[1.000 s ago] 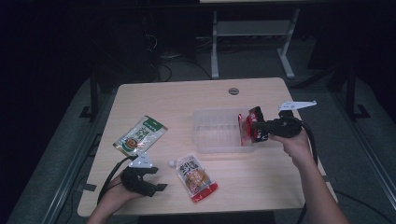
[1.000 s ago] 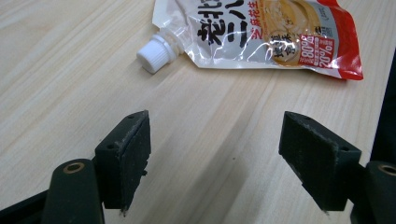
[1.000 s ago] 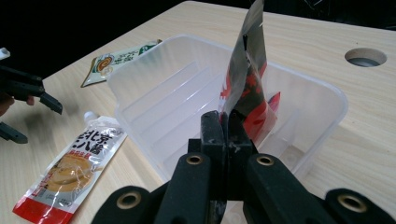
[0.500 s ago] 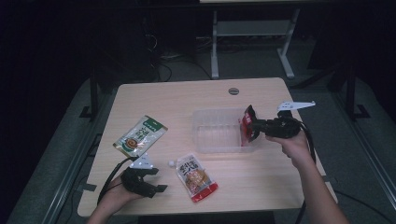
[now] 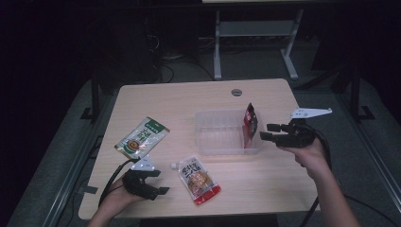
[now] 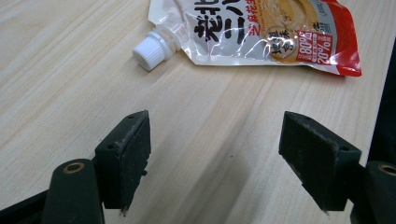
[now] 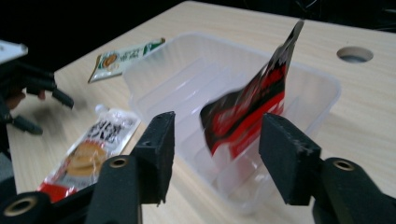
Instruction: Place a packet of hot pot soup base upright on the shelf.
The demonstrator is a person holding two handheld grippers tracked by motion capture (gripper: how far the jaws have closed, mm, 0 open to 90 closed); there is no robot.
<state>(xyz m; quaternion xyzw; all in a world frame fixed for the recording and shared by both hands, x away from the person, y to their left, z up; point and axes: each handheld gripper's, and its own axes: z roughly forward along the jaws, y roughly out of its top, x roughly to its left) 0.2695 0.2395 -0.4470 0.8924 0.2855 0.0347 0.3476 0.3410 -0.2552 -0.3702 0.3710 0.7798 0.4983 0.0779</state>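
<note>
High view: the red and black foil packet stands tilted in the right end of the clear plastic tray on the pale wooden desk. The right gripper sits just beside it, its jaws just having opened.

Left gripper view: the left gripper has its jaws apart, near a spouted white and red pouch.

Right gripper view: the packet leans free beyond the parted jaws.

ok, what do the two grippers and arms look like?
Both are black two-jaw handheld units. The left gripper and right gripper each carry a grey three-cornered plate on top and trail a black cable. Jaw pads are blocky, matt black and scuffed, bolted on brass-ringed arms. Forearms are bare, no sleeves in view.
</note>
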